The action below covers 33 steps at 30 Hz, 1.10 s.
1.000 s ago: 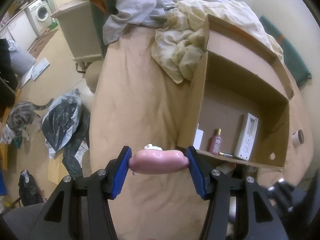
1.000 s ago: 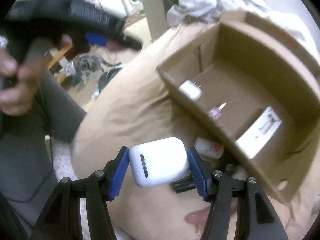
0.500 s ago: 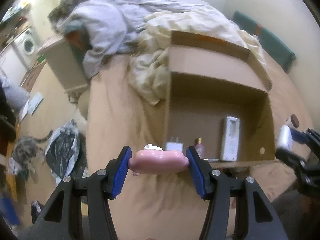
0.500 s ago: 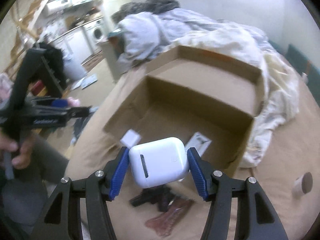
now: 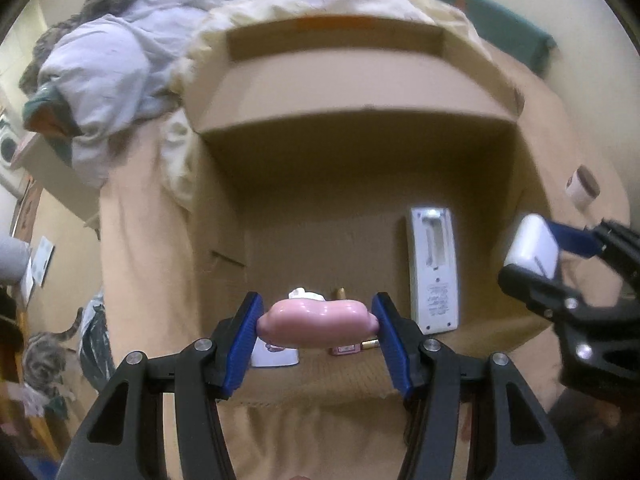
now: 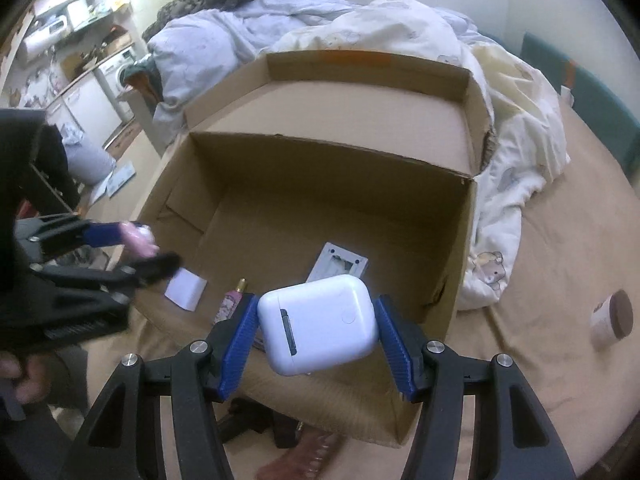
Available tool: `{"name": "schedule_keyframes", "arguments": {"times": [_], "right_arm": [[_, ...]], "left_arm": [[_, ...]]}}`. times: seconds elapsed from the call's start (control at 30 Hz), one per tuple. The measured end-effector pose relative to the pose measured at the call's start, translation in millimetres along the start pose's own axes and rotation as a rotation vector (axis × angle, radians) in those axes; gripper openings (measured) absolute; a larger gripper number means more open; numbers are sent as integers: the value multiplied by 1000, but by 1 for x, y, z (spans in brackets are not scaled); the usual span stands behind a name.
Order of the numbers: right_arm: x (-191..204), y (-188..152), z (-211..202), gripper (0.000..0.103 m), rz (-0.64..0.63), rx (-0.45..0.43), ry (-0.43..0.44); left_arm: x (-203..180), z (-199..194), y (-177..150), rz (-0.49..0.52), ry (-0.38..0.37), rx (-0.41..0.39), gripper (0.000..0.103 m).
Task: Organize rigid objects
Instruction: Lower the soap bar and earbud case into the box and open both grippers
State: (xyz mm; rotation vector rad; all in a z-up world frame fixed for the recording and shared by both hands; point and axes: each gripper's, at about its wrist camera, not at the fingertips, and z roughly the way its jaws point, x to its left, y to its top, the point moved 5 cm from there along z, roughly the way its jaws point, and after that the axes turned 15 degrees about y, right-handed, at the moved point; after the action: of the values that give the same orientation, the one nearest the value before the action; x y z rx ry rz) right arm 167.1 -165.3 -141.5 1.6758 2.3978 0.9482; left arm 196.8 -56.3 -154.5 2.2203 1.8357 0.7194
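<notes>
The left hand-held gripper [image 5: 318, 322] is clamping a glossy pink rounded object [image 5: 317, 324] between its blue pads, holding it over the near edge of an open cardboard box [image 5: 360, 92] that is sitting on a bed with a tan sheet [image 5: 140, 240]. The right hand-held gripper [image 6: 318, 330] is gripping a white earbud case [image 6: 320, 328] by its sides, just above the near wall of the same box; in the left wrist view this case [image 5: 532, 246] is showing at the right edge, over the box's right wall.

Inside the box, a white remote [image 5: 432, 268] is lying flat with its battery bay open, toward the right side. A small pink perfume bottle [image 6: 230, 304] with a gold cap is lying on the floor of the box near the front, and a white charger plug [image 6: 186, 289] is lying to its left.

Outside the box, a small cream jar with a brown lid [image 6: 612, 316] is lying on its side on the sheet to the right. A crumpled cream blanket [image 6: 500, 120] and a pale blue duvet [image 6: 224, 40] are piling up behind the box. A tabby cat [image 5: 44, 356] is standing on the floor to the left of the bed.
</notes>
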Motion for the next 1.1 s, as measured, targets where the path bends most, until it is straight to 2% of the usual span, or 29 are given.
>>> {"name": "schedule_keyframes", "arguments": {"times": [0.2, 0.47, 0.83, 1.0, 1.07, 1.1], "right_arm": [[-15, -10, 19, 63, 72, 77, -22], [-19, -12, 31, 63, 110, 113, -15], [-14, -9, 26, 63, 112, 96, 20], [-14, -9, 25, 63, 107, 86, 10], [-14, -5, 23, 64, 111, 68, 20], [-13, -3, 22, 69, 110, 57, 27]], "left_arm": [[-6, 16, -7, 16, 13, 35, 53], [-1, 27, -5, 4, 24, 48, 53], [2, 31, -5, -16, 27, 57, 53], [4, 28, -2, -35, 15, 57, 53], [2, 27, -2, -28, -10, 71, 61], [0, 25, -2, -21, -30, 81, 76]]}}
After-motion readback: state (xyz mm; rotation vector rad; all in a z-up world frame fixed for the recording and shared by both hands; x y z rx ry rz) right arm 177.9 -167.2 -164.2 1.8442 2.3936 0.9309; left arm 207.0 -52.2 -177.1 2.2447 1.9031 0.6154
